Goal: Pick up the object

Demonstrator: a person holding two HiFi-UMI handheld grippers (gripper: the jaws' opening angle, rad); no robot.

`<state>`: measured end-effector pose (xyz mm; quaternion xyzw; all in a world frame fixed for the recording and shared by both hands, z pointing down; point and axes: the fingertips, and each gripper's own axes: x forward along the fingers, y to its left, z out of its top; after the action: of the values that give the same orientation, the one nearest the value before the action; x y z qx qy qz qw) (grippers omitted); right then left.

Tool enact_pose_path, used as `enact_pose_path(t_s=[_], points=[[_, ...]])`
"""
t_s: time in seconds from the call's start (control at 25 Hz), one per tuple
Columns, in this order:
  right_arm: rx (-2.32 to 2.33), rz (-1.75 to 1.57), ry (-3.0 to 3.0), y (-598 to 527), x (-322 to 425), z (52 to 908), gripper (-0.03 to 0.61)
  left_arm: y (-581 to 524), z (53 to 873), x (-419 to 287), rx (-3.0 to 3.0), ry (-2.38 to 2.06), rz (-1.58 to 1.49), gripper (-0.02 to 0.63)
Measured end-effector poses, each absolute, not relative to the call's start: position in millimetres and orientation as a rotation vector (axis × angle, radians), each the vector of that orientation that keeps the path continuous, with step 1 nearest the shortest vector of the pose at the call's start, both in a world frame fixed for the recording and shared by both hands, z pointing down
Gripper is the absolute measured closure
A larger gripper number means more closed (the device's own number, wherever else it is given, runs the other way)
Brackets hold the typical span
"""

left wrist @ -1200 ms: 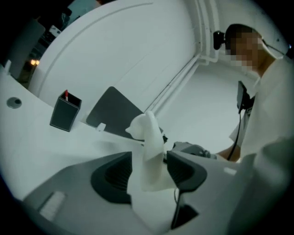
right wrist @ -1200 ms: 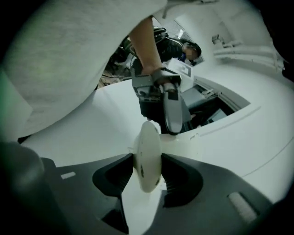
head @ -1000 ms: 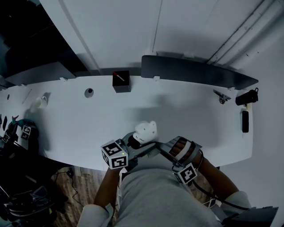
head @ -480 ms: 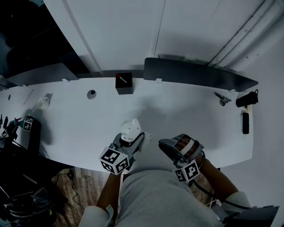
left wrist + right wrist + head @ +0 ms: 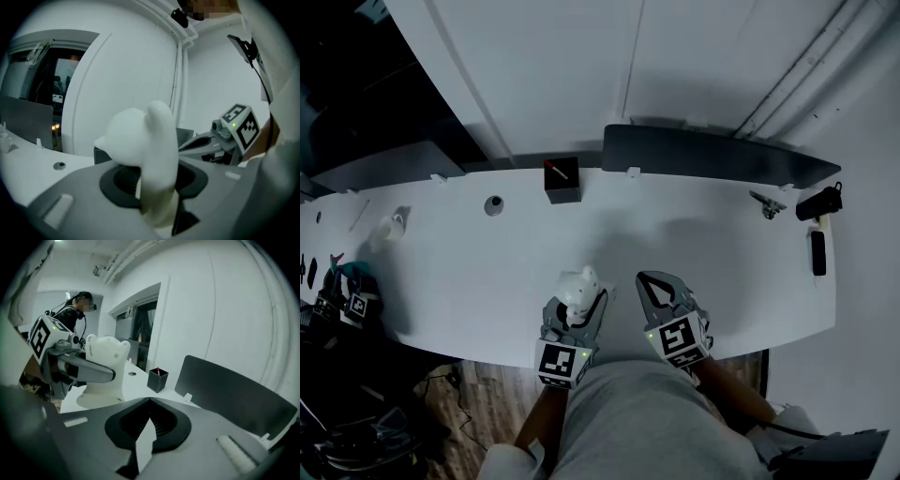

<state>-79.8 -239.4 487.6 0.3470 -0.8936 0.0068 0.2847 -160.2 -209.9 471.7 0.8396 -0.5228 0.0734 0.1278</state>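
In the left gripper view the white figure [image 5: 140,140] fills the middle. Its lower part is hidden behind the jaws of the left gripper [image 5: 157,180], which pinch it from both sides. In the head view it sits at the near edge of the white table [image 5: 459,267]; whether its base touches the top cannot be told. The right gripper [image 5: 652,281] lies just beside it, jaws pressed together on nothing. At the table's right end, small dark items [image 5: 817,253] are too dim to identify. A black pen cup [image 5: 562,180] and a dark upright panel [image 5: 703,155] stand along the far edge, against a white wall [image 5: 581,66].
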Motion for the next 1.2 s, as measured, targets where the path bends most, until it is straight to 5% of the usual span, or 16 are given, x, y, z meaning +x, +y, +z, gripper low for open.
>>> enact_pose_path(t_s=[0.52,1.2], points=[[1.076,0.164,-2.377,-209.0,-93.9,484.2,0.577,-191.1,467.9,-143.7,2.556,-1.354,0.211,0.446],[1.227,0.189,-2.505,-105.4,-3.8,453.1,0.577,-103.8,457.7,-64.1,2.566,-1.476,0.237,0.446]])
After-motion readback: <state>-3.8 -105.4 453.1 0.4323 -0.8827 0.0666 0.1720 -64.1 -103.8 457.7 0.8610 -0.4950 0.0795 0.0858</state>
